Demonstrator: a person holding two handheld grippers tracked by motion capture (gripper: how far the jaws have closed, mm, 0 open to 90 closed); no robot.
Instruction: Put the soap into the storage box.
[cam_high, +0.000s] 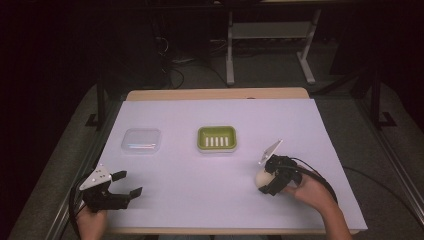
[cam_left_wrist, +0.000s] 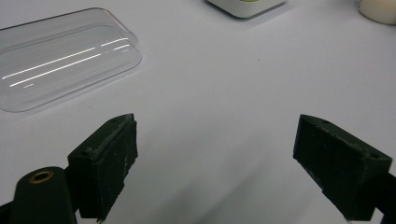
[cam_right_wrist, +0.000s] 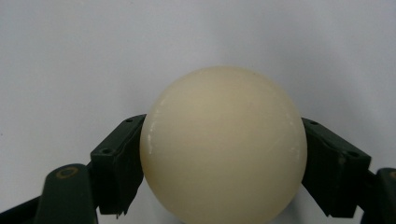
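Closest thing to my lens is the cream soap bar (cam_right_wrist: 224, 144), a round pale lump sitting right between my right gripper (cam_right_wrist: 223, 161) jaws. Both pads are pressed against its sides, so I'm calling that clamped on the soap. From the high view it's resting on the white table cover (cam_high: 215, 185) at the near right, well apart from the green soap dish (cam_high: 216, 138) in the middle. The clear plastic lid (cam_high: 141, 140) lies flat on the cover, left of the dish. My left gripper (cam_high: 127, 184) hangs at the near left corner with its jaws spread wide, nothing between them, just bare cover in front and the lid farther off.
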